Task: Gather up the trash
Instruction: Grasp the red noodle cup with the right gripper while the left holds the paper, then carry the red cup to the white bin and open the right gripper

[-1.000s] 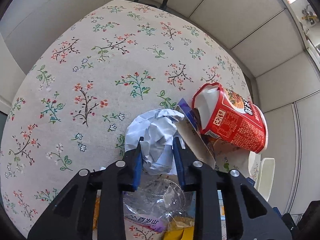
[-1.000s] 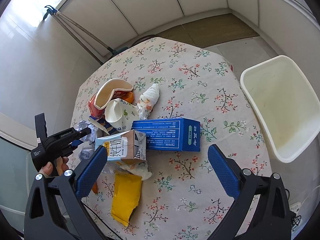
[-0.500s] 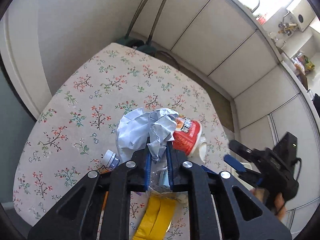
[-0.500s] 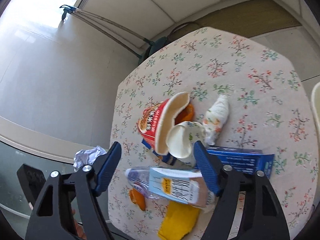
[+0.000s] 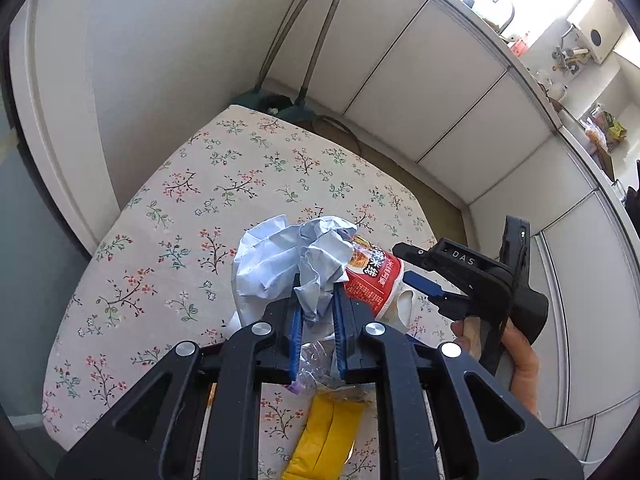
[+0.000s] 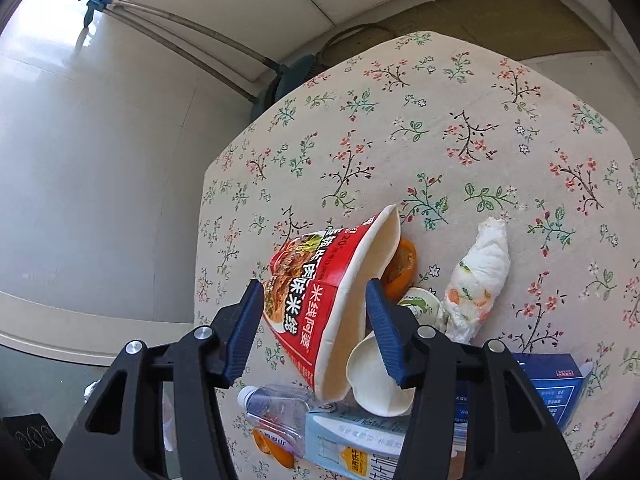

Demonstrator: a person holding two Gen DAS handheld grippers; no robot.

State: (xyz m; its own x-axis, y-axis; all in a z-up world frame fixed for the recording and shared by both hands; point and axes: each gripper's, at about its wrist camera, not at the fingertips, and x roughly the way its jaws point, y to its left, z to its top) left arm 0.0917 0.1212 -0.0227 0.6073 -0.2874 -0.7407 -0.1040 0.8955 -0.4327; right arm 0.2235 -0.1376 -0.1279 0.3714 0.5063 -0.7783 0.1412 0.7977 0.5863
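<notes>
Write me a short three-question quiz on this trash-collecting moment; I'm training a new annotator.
1. True or false: the left gripper is shut on the crumpled paper.
2. What lies between the right gripper jaws? A. blue box B. red noodle cup C. yellow wrapper
3. Fill in: beside the cup, the patterned ___ lies on the tablecloth.

Key:
1. True.
2. B, the red noodle cup; the jaws are closing.
3. Napkin.

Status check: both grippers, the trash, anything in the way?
Left gripper shut on crumpled paper. Right gripper closing around red noodle cup, pads not touching. Small paper cup crowds it.
</notes>
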